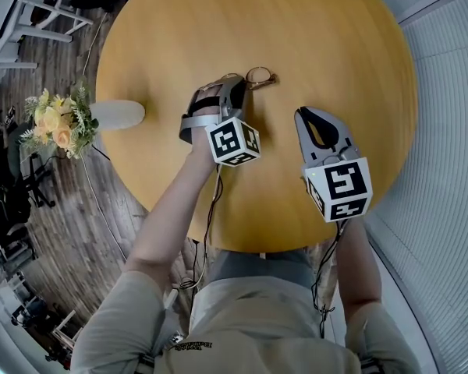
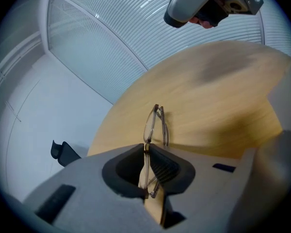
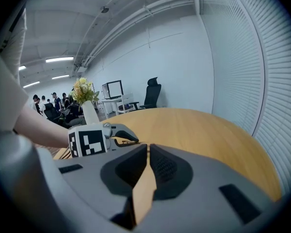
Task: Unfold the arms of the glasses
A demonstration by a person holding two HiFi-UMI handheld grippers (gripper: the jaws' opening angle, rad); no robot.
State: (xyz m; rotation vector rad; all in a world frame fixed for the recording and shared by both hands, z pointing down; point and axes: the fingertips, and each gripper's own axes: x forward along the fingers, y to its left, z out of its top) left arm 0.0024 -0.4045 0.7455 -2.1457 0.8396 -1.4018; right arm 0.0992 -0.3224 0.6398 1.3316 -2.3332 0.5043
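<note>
Wooden counter (image 1: 335,53): white vase (image 1: 117,114) holding flowers (image 1: 58,123) well left of glasses (image 1: 259,76); left tongs (image 1: 235,84) clamp the glasses, right tongs (image 1: 303,115) clenched empty

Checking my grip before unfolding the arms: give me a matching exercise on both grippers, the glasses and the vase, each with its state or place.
1 left gripper
2 right gripper
3 thin brown-framed glasses
4 white vase of yellow flowers

A near the round wooden table's edge
B jaws together, nothing between
C jaws shut on the glasses
D clamped at one end

Pairs: 1-C; 2-B; 3-D; 4-A
</note>
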